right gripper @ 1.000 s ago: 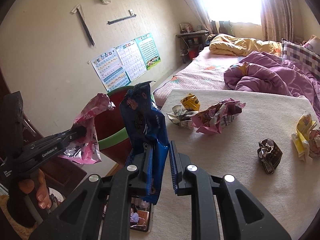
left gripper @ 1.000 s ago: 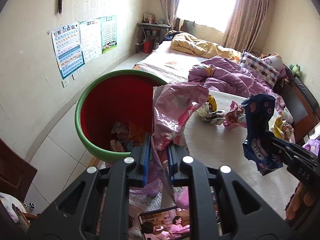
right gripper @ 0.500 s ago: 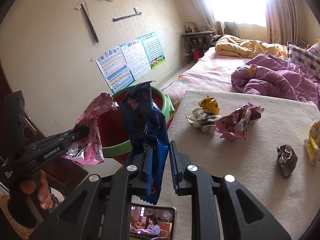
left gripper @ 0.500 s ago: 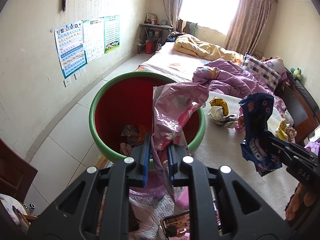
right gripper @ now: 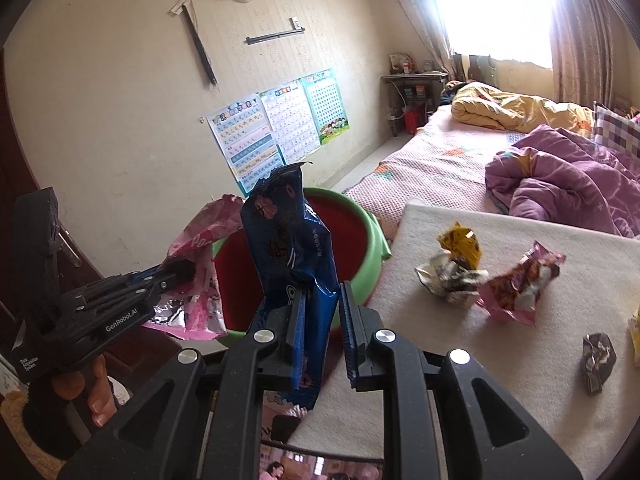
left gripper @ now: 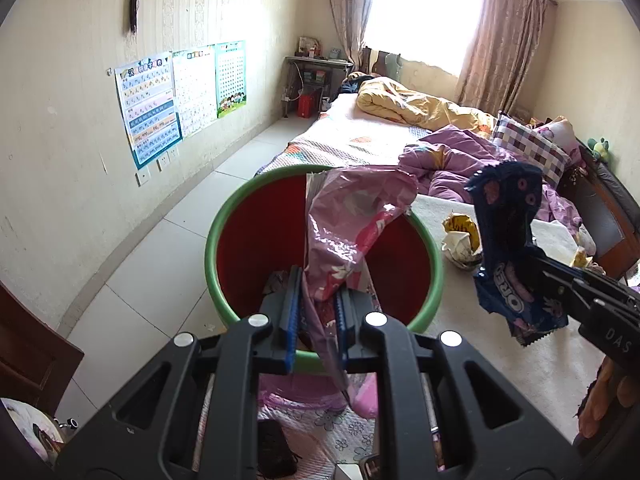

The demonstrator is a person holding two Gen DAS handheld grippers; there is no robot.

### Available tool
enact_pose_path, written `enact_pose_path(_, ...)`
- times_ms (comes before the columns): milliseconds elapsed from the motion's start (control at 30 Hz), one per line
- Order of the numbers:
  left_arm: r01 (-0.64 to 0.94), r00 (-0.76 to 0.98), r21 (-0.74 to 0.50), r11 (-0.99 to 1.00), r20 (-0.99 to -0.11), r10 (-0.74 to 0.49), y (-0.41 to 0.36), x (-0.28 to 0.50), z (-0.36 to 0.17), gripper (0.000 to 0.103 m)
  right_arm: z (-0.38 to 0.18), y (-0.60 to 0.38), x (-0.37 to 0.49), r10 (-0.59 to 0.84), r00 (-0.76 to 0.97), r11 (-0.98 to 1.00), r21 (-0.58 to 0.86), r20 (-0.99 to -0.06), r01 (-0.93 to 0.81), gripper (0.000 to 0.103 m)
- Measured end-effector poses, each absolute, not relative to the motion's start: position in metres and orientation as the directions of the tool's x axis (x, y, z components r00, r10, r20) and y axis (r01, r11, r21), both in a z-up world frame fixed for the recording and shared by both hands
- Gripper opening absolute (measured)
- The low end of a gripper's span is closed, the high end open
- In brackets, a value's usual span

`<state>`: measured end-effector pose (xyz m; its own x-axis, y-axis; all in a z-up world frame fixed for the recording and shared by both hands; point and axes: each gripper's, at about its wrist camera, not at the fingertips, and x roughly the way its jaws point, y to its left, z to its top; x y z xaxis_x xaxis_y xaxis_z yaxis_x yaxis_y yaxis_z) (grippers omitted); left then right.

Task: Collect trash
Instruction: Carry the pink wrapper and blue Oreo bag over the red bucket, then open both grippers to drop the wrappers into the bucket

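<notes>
My left gripper is shut on a pink snack wrapper and holds it above the red bin with a green rim. The same gripper and pink wrapper show at the left of the right wrist view. My right gripper is shut on a blue Oreo wrapper, beside the bin and over the table edge. The Oreo wrapper hangs to the right of the bin in the left wrist view.
On the white table lie a yellow crumpled wrapper, a pink crumpled wrapper and a small dark one. A phone lies at the near edge. Beds with purple bedding stand behind.
Both grippers have moved left toward the bin. The pink wrapper now hangs over the bin's opening, and the Oreo wrapper is closer to its rim.
</notes>
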<state>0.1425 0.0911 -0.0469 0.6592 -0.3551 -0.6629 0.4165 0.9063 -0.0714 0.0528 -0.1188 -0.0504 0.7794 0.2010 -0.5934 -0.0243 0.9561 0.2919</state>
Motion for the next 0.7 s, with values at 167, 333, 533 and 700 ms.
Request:
enact_pose_path(167, 0.407, 0.665, -0.056, 0.912, -0.665, -0.338, 0.095, 0.153, -0.049, 0.014, -0.049, -0.109, 0.071, 0.222, 0.777, 0.955, 0.294, -0.59, -0.05, 0.017)
enact_pose_path(333, 0.393, 0.657, -0.047, 0.918, -0.684, -0.316, 0.098, 0.162, -0.058, 0.014, -0.05, -0.105, 0.089, 0.237, 0.773, 0.949, 0.309, -0.588, -0.056, 0.017)
enact_pose_path(533, 0.38, 0.654, -0.031, 0.924, -0.697, -0.293, 0.102, 0.175, -0.066, 0.014, -0.048, -0.096, 0.11, 0.244, 0.768, 0.95, 0.304, -0.592, -0.068, 0.018)
enact_pose_path(700, 0.381, 0.651, -0.021, 0.924, -0.704, -0.284, 0.099, 0.183, -0.07, 0.014, -0.053, -0.09, 0.121, 0.244, 0.757, 0.952, 0.296, -0.605, -0.07, 0.019)
